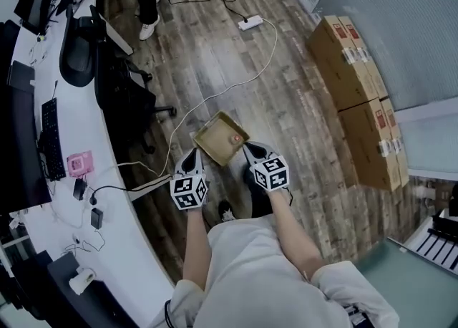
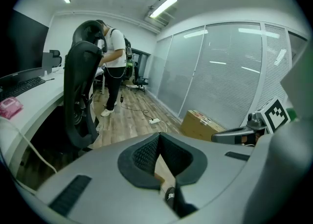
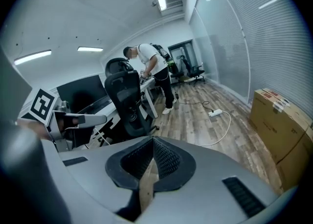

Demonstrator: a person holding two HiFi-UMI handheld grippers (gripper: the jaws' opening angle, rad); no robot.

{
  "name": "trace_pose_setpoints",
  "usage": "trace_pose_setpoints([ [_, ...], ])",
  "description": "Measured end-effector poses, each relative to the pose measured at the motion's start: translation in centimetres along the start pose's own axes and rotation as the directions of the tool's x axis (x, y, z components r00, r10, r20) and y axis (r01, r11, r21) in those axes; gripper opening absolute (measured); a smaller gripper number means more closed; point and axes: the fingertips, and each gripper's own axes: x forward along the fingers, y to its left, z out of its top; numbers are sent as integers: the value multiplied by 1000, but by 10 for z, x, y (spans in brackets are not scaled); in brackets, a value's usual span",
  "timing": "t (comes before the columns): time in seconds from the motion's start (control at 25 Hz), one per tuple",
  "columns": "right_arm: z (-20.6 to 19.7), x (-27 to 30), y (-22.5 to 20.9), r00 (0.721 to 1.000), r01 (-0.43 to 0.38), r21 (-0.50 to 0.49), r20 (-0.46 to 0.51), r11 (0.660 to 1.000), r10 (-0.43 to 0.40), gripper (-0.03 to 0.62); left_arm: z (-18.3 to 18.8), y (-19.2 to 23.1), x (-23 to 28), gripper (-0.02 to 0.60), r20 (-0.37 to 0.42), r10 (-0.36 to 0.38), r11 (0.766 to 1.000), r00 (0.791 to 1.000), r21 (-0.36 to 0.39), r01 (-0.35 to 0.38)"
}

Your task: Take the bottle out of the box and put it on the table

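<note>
While I hold the box (image 1: 217, 140) over open wooden floor (image 1: 286, 97), the left hand-held gripper (image 1: 193, 155) and right hand-held gripper (image 1: 247, 150) clench opposite rims; the bottle (image 1: 236, 138) sits inside. Desk (image 1: 118, 248) curves left, cartons (image 1: 354, 69) right.

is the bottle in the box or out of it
In the box: the head view shows the bottle, a reddish top, inside the open box, which the left gripper and right gripper clamp by its walls.

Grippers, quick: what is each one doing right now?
Left gripper: shut on the box's cardboard wall.
Right gripper: shut on the box's wall too.
</note>
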Motion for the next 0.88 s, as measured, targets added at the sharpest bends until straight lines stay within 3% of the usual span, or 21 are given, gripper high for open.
trace_pose_setpoints([
  [0.2, 22, 41, -45, 995, -52, -55, -93, 997, 47, 38, 15, -12, 67, 14, -34, -5, 1000, 999, -16, 4],
  [0.44, -2, 89, -81, 971, -82, -103, -232, 991, 56, 39, -3, 0, 105, 14, -81, 6, 998, 997, -59, -11],
  [0.72, -68, 160, -101, 929, -55, -208, -369, 976, -27, 39, -68, 49, 127, 14, -137, -69, 997, 988, -42, 64],
  [0.88, -120, 203, -102, 914, -33, -215, -401, 976, -58, 39, -128, 81, 140, 14, -190, -53, 998, 980, -31, 48],
])
